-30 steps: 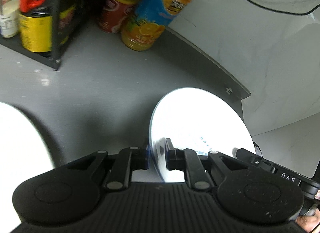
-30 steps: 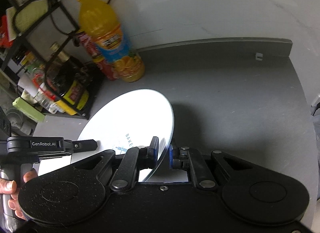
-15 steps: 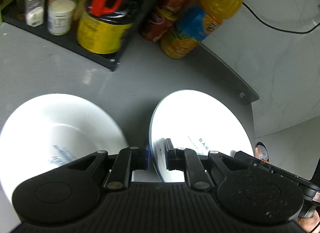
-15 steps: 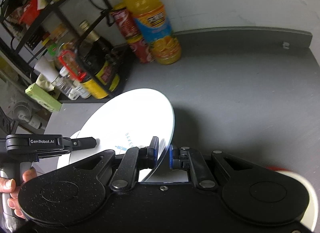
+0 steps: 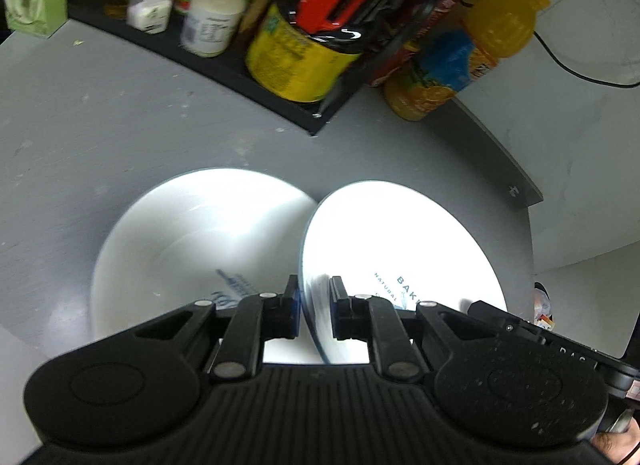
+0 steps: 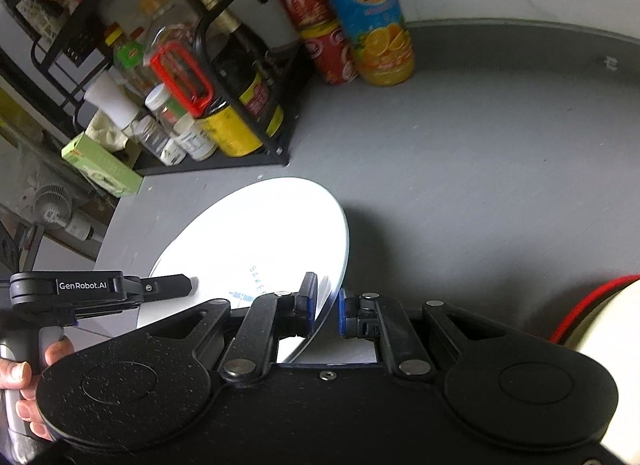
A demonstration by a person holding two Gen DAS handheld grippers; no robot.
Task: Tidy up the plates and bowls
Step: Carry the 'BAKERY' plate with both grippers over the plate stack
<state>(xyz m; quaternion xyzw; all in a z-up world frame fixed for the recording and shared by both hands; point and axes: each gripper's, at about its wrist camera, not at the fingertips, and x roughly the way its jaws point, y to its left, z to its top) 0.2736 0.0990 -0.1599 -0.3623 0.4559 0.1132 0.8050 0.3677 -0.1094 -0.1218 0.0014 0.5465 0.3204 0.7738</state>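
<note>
Grey countertop (image 5: 120,125) with white bowl (image 5: 192,241), orange juice bottle (image 6: 372,25) (upright), black condiment rack (image 6: 224,157).

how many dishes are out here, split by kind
plate: 1, white, held by the left claw and right claw
bowl: 1, white, beside the plate
red-rimmed dish: 1, cut off at the frame edge, kind unclear
total: 3

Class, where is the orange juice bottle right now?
The juice bottle stands at the counter's back by the wall, beside the red cans, right of the black rack.
</note>
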